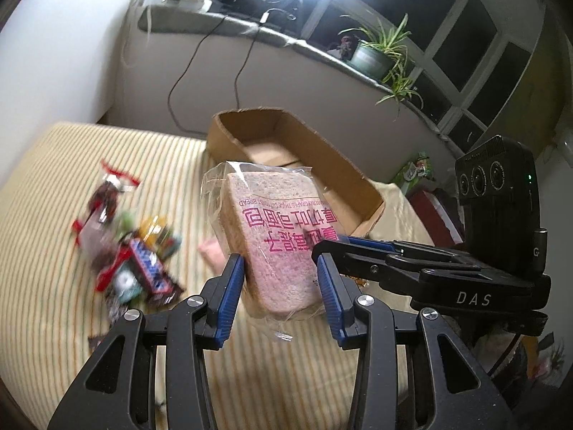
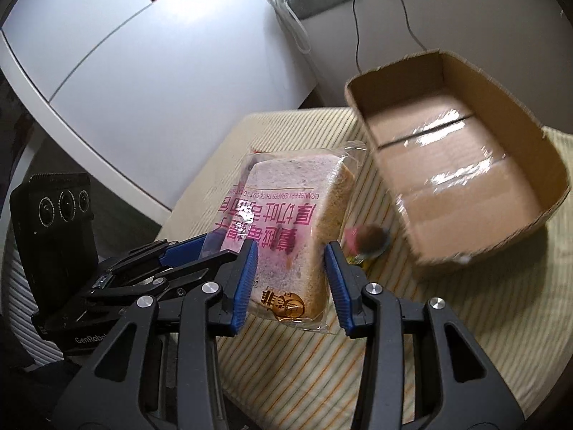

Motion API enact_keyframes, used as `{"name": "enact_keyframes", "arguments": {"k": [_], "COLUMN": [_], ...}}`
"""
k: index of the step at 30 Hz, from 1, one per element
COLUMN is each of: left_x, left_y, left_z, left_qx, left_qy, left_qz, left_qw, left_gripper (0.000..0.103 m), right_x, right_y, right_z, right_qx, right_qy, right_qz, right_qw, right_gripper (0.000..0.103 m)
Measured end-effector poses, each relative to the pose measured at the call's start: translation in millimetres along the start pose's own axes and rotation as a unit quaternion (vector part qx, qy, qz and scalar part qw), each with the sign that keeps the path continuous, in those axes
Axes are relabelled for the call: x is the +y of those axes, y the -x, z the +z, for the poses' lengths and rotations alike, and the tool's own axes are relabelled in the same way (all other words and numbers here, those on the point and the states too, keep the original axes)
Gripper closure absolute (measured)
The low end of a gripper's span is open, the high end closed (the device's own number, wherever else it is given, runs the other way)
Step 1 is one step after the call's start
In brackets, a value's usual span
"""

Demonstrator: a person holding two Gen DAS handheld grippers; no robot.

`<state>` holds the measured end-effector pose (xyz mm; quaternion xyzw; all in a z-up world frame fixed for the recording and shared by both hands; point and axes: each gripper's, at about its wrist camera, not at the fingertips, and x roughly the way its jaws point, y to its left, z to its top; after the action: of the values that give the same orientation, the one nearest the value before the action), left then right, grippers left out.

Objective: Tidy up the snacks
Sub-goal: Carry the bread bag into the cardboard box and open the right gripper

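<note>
Both my claws, left (image 1: 281,286) and right (image 2: 292,276), clamp the cranberry toast packet (image 1: 275,247); next, I judge, into the far cardboard box (image 2: 537,215).

bagged bread (image 2: 286,229) (held aloft), cardboard box (image 2: 537,165) beyond
</note>
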<state>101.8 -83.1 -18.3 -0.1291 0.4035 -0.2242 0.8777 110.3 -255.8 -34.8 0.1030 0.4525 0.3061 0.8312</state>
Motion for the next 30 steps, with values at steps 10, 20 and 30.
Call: {"name": "enact_keyframes", "arguments": {"k": [10, 20, 30], "left_x": [-33.4, -46.3, -52.5], "left_y": [-43.6, -97.2, -136.1], "left_z": [39.5, 57.4, 62.5], "left_qx": [-0.002, 0.026, 0.056], "left_qy": [-0.028, -0.023, -0.028], "left_qz": [-0.015, -0.035, -0.024], "left_qw": [0.9995, 0.9988, 0.9978], "left_gripper": [0.063, 0.063, 0.063], "right_x": [-44.3, -104.4, -137.5], "right_y": [22.4, 22.2, 9.0], "right_z": [34.7, 54.9, 61.6], "right_qx": [-0.031, -0.031, -0.016], "right_qy": [-0.012, -0.035, -0.053], "right_qz": [-0.023, -0.043, -0.059], "right_qw": [0.999, 0.998, 0.997], "right_gripper": [0.061, 0.061, 0.061]}}
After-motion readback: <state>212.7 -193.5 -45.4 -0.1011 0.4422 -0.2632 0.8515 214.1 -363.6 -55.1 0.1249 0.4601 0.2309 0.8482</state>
